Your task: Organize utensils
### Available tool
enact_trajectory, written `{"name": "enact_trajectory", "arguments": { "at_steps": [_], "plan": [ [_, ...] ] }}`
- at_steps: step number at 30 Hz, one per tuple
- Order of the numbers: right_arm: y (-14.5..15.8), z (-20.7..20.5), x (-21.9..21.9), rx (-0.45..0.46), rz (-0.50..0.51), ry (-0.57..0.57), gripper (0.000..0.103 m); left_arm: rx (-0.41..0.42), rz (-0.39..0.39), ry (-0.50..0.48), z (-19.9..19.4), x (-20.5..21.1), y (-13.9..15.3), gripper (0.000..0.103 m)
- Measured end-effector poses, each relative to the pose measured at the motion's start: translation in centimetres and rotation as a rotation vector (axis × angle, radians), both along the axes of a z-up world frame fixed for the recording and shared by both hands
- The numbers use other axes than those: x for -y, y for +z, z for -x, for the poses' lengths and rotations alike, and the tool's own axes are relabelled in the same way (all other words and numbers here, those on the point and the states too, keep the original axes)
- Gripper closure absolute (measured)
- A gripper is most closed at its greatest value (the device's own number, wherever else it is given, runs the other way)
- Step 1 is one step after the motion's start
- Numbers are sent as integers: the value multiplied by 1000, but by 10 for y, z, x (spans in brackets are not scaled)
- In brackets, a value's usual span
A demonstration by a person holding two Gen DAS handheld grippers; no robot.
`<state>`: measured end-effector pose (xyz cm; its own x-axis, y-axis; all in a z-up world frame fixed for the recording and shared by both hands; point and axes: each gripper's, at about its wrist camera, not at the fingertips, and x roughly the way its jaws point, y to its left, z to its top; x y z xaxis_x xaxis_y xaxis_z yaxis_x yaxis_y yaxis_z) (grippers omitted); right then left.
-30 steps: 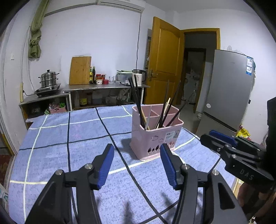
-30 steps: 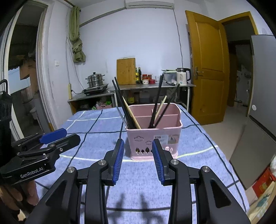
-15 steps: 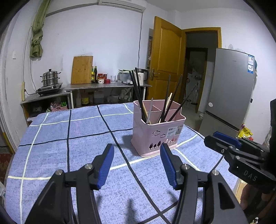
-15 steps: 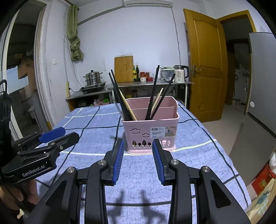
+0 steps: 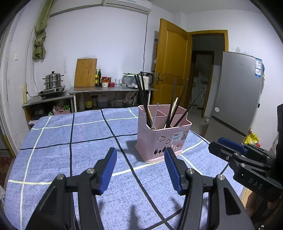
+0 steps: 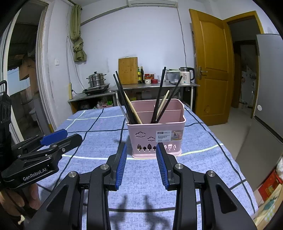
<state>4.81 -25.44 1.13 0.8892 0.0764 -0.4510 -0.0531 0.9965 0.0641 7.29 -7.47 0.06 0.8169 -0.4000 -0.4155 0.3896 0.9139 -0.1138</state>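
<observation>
Pink utensil basket (image 6: 156, 136) stands upright on blue checked tablecloth (image 5: 84, 152), chopsticks (image 6: 123, 99) leaning inside; left gripper (image 5: 140, 168) and right gripper (image 6: 141, 163) hover before it, jaws apart, both empty.

White walls; wall air conditioner (image 5: 127, 4) high above the jaws. Ahead: steel counter (image 5: 111, 89), cutting board (image 5: 85, 72) leaning, steamer pot (image 5: 53, 82) left. Right of the jaws: open wooden door (image 6: 212, 65), grey fridge (image 5: 237, 92).
</observation>
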Motion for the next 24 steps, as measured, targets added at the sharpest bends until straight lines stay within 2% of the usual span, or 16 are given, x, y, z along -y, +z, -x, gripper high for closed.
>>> {"name": "enact_trajectory", "arguments": {
  "at_steps": [24],
  "plan": [
    [-1,0,-4,-13,3,2,68,4,-3,-3,2,1,2,43]
  ]
}}
